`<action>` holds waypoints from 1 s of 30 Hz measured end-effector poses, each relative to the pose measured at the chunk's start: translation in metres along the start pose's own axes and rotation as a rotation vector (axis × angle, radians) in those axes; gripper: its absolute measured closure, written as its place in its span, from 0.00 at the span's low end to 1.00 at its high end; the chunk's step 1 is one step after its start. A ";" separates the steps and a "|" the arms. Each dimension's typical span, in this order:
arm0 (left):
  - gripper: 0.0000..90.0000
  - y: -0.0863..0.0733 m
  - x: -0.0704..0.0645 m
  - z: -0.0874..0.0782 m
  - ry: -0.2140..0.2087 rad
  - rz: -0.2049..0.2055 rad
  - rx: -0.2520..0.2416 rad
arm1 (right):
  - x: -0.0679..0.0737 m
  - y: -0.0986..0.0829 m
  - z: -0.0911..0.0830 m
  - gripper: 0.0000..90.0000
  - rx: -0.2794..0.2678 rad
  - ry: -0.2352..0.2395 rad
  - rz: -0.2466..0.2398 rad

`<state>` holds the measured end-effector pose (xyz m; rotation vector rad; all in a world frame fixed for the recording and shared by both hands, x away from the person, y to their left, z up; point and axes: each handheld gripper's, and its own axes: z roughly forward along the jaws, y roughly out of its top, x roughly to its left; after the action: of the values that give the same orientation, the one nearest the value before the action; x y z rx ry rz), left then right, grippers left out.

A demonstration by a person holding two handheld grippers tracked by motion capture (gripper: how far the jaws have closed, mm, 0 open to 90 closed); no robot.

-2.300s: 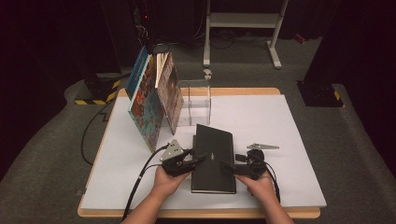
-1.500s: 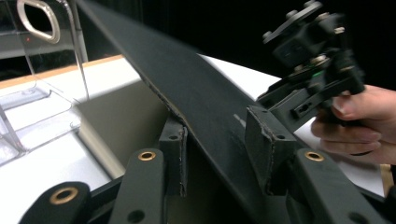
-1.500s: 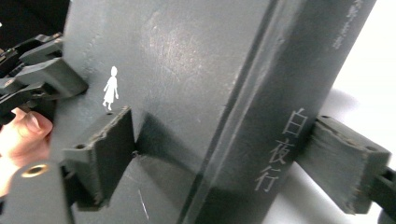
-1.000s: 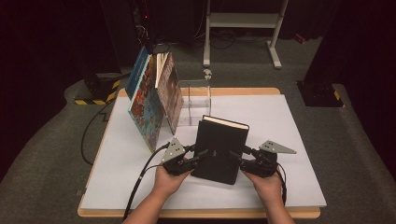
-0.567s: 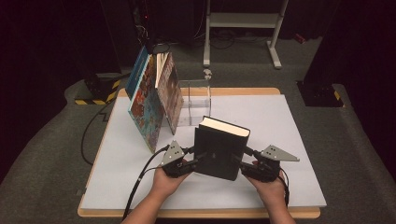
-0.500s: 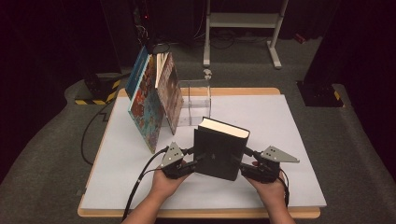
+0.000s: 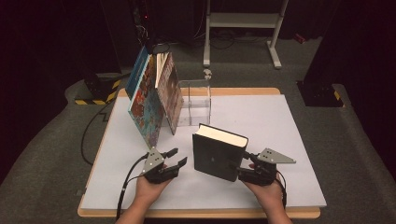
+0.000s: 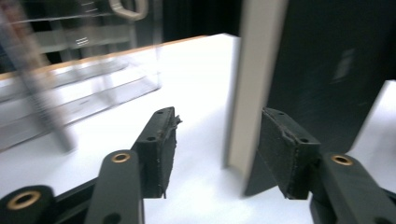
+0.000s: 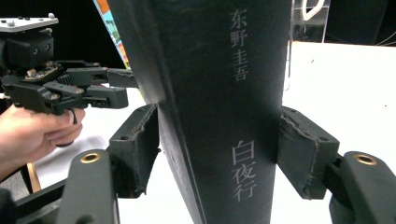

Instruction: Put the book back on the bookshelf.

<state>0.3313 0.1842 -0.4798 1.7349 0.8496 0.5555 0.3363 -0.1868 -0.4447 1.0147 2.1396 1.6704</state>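
A thick black book (image 7: pixel 215 155) stands upright on the white table (image 7: pixel 280 130), page edges facing up and left. My right gripper (image 7: pixel 236 169) is shut on its spine (image 9: pixel 219 116), with both pads (image 9: pixel 140 144) pressed against the covers. My left gripper (image 7: pixel 178 157) is open a short way left of the book, holding nothing. In the left gripper view its jaws (image 8: pixel 215 144) are spread, and the book's pale page edge (image 8: pixel 254 70) rises just beyond the right pad (image 8: pixel 285 156). The left gripper (image 9: pixel 100 88) and its hand also appear past the book in the right gripper view.
Several colourful books (image 7: pixel 154 98) lean together at the back left of the table. A clear acrylic holder (image 7: pixel 194 102) stands beside them, behind the black book. A metal stand (image 7: pixel 243 28) is on the floor beyond the table.
The book went from lying flat to standing upright between both grippers. My left gripper has since let go of it and drawn back to the left.
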 end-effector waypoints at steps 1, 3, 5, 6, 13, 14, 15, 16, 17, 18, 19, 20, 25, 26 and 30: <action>0.51 -0.002 0.005 -0.004 0.033 0.001 0.015 | 0.000 0.000 0.001 0.36 0.000 0.007 -0.002; 0.51 -0.006 0.015 -0.013 0.077 -0.026 0.044 | 0.000 0.000 0.002 0.35 0.003 0.016 -0.001; 0.48 -0.011 0.026 -0.020 0.107 -0.063 0.082 | 0.002 0.001 0.003 0.37 0.000 0.026 -0.021; 0.46 -0.014 0.031 -0.024 0.120 -0.082 0.091 | 0.002 0.001 0.004 0.36 0.004 0.027 -0.027; 0.40 -0.026 0.053 -0.039 0.161 -0.166 0.084 | 0.007 0.009 0.011 0.30 0.029 0.022 -0.061; 0.40 -0.026 0.054 -0.040 0.165 -0.169 0.082 | 0.007 0.011 0.011 0.29 0.030 0.028 -0.057; 0.40 -0.027 0.056 -0.041 0.170 -0.172 0.079 | 0.008 0.013 0.012 0.29 0.029 0.033 -0.055; 0.40 -0.028 0.057 -0.042 0.175 -0.174 0.076 | 0.009 0.016 0.012 0.29 0.027 0.040 -0.065; 0.40 -0.028 0.058 -0.042 0.174 -0.187 0.071 | 0.010 0.018 0.013 0.29 0.025 0.040 -0.075; 0.40 -0.028 0.059 -0.043 0.177 -0.188 0.067 | 0.011 0.021 0.013 0.30 0.024 0.045 -0.082; 0.40 -0.029 0.060 -0.043 0.180 -0.194 0.062 | 0.013 0.023 0.013 0.33 0.018 0.053 -0.094; 0.40 -0.029 0.061 -0.044 0.181 -0.199 0.061 | 0.013 0.024 0.013 0.35 0.011 0.057 -0.102; 0.40 -0.030 0.066 -0.049 0.198 -0.221 0.056 | 0.012 0.027 0.014 0.40 0.007 0.083 -0.141; 0.40 -0.031 0.068 -0.050 0.201 -0.228 0.053 | 0.011 0.028 0.014 0.40 0.011 0.094 -0.146; 0.40 -0.031 0.071 -0.054 0.216 -0.249 0.042 | 0.008 0.031 0.015 0.45 0.026 0.134 -0.168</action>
<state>0.3294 0.2776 -0.4954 1.5952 1.2184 0.5663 0.3506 -0.1673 -0.4194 0.7251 2.2659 1.6771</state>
